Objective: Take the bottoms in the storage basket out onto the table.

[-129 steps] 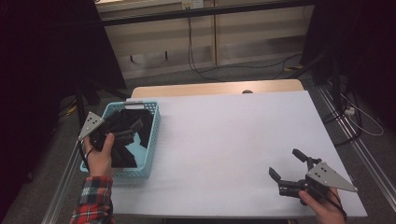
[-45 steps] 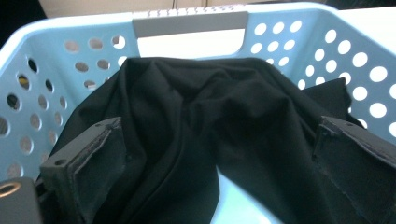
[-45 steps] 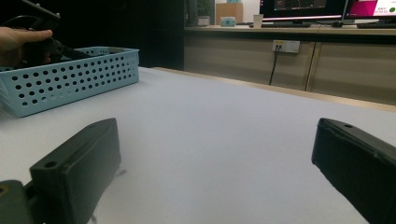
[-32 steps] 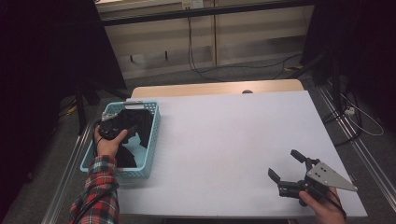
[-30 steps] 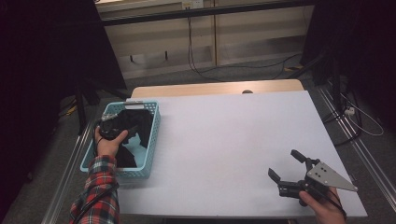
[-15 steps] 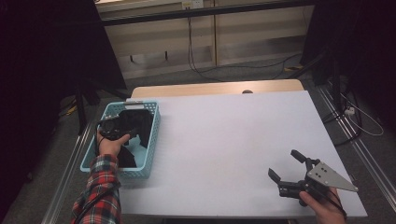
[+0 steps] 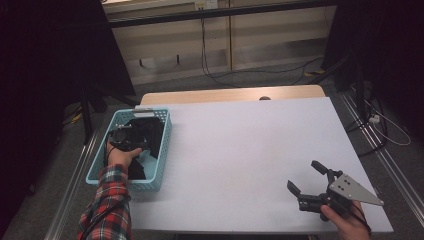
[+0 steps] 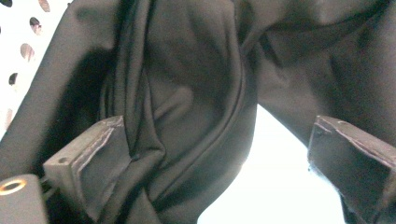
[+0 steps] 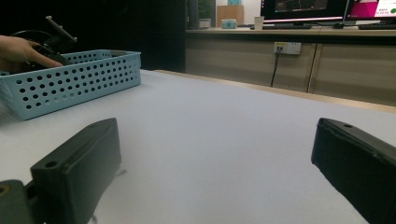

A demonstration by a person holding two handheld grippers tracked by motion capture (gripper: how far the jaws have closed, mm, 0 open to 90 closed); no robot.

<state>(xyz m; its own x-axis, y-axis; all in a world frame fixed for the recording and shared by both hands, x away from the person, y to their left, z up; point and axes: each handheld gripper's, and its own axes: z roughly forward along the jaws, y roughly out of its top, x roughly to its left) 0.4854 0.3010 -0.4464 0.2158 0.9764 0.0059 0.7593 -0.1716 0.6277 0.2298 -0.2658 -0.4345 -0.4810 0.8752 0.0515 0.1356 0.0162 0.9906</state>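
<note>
A light blue perforated basket (image 7: 131,184) stands at the table's left edge with black cloth (image 7: 151,134) bundled inside. My left gripper (image 7: 125,136) is down in the basket on top of the cloth. In the left gripper view the left gripper (image 8: 219,149) has its jaws wide apart, with folds of the black cloth (image 8: 187,93) lying between them and against the left jaw. My right gripper (image 7: 303,175) rests open near the table's front right corner, nothing between its jaws. The right gripper view shows the right gripper (image 9: 217,140) over bare white table, with the basket (image 9: 70,79) far off.
The white table (image 7: 250,140) stretches between the basket and the right gripper. A wooden strip (image 7: 225,95) runs along its far edge. Cables lie on the floor beyond. A hand (image 9: 18,49) shows above the basket in the right gripper view.
The left hand has lowered its gripper from above the basket's rim down into the black cloth. The right gripper has stayed where it was.
</note>
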